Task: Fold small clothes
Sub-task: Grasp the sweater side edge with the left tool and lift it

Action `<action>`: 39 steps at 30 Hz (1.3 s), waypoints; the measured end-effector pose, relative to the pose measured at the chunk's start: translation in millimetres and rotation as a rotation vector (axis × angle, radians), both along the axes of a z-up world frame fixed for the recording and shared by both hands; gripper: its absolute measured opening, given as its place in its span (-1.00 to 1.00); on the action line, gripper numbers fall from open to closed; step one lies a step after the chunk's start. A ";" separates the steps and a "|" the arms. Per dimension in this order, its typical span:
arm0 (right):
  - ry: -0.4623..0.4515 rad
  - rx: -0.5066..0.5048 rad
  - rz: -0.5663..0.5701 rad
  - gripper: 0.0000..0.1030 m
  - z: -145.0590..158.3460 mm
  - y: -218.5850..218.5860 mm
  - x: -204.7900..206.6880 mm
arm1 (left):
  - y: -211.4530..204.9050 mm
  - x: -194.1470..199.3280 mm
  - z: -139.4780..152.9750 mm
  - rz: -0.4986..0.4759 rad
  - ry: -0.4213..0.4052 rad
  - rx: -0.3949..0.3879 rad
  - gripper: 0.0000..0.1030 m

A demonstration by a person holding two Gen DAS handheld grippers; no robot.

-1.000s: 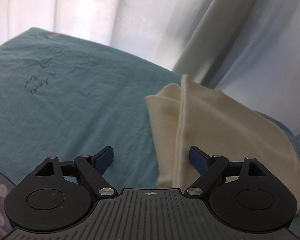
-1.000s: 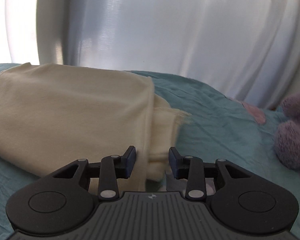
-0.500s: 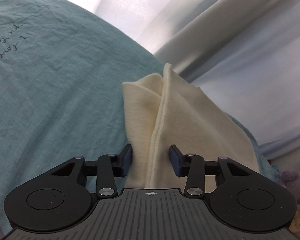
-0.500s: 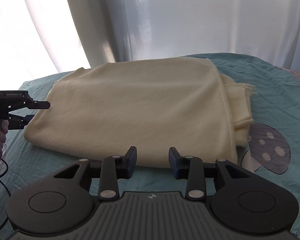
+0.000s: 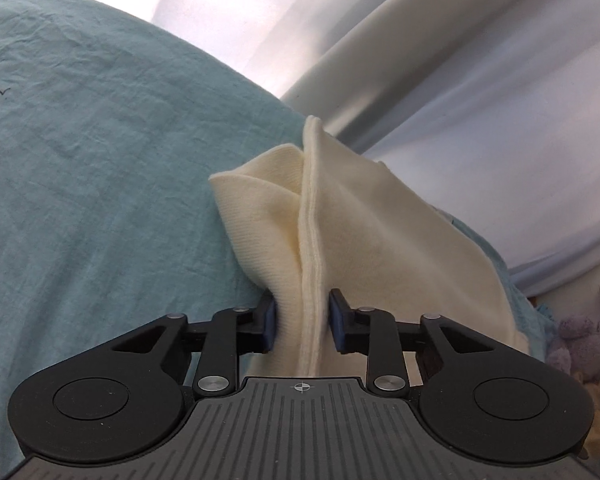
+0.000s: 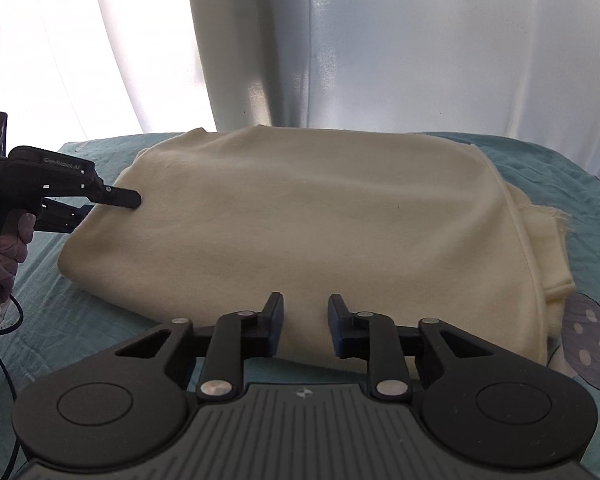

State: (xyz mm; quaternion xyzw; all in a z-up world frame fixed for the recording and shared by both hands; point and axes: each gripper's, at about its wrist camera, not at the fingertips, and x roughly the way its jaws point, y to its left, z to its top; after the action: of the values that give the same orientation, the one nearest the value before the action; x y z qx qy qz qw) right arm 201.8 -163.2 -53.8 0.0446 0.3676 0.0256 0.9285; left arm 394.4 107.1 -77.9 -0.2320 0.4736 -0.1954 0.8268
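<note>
Cream garment [image 6: 320, 216]: folded, layered, seamed edges stacked at its right side, lying on the teal sheet [image 5: 100, 160]. Since half a second ago your left gripper [image 5: 302, 322] has narrowed from straddling the corner to pinching its hemmed fold. Your right gripper [image 6: 304, 326], fingers apart and holding nothing, now sits lower over the near edge, beside the mushroom print [image 6: 588, 344]

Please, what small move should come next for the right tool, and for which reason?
Probably ease the right tool forward and shut it on the near edge of the cream garment. The left tool already pinches the hem at its end, while the right one is open with the cloth's edge just at its fingertips, nothing gripped.
</note>
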 end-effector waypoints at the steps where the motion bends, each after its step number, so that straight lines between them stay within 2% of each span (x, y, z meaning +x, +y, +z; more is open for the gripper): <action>1: -0.011 0.001 0.000 -0.60 0.1 1.6 1.0 | 1.3 1.6 -0.6 0.009 0.012 -0.012 -0.52; 4: -0.029 -0.004 0.004 -0.65 -1.0 5.8 4.6 | 1.8 -1.4 6.3 0.005 -0.006 -0.020 -0.58; 7: -0.023 -0.029 0.006 -0.66 -7.4 8.0 9.2 | 6.3 -3.5 12.2 0.002 -0.020 -0.077 -0.58; 10: -0.021 -0.079 0.021 -0.68 -17.7 11.2 11.1 | 5.0 -0.9 7.7 -0.011 -0.013 -0.050 -0.56; 15: -0.039 -0.091 0.022 -0.68 -12.0 14.4 6.9 | 9.1 1.7 -4.4 0.009 0.027 -0.086 -0.29; 20: -0.095 -0.054 0.022 -0.67 -9.1 18.7 9.1 | 11.4 0.5 -8.0 0.020 0.040 -0.100 -0.28; 22: -0.104 -0.047 0.034 -0.67 -13.5 23.6 12.0 | 11.9 -0.4 -8.2 0.028 0.043 -0.097 -0.34; 23: -0.112 -0.059 0.044 -0.66 -16.9 26.8 12.9 | 12.3 -0.6 -8.5 0.030 0.046 -0.094 -0.45; 26: -0.114 -0.149 0.089 -0.63 -24.0 38.5 13.9 | 14.9 -0.6 -7.9 0.041 0.052 -0.112 -0.55; 27: -0.107 -0.151 0.094 -0.63 -22.0 39.7 14.0 | 14.8 -1.7 -5.8 0.037 0.045 -0.109 -0.56; 29: -0.119 -0.111 0.080 -0.63 -17.2 36.7 13.2 | 14.4 -5.1 -0.3 0.031 0.029 -0.099 -0.58; 31: -0.140 -0.115 0.062 -0.63 -18.8 34.7 11.8 | 13.7 -6.5 3.7 0.028 0.022 -0.101 -0.58; 33: -0.079 -0.116 0.077 -0.61 -27.3 34.7 17.8 | 12.8 -6.5 7.0 0.031 0.024 -0.103 -0.61; 35: -0.072 -0.143 0.101 -0.62 -27.0 38.1 16.0 | 10.9 -8.5 14.0 0.028 0.023 -0.109 -0.62; 39: -0.093 -0.041 0.050 -0.62 -16.1 18.4 6.7 | -3.2 -14.3 39.2 -0.014 -0.006 -0.139 -0.64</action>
State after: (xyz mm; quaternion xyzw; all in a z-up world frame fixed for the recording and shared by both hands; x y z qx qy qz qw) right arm 208.5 -144.7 -69.9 0.0153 0.3253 0.0435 0.9445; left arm 380.1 103.9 -38.7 -0.2847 0.4579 -0.2344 0.8089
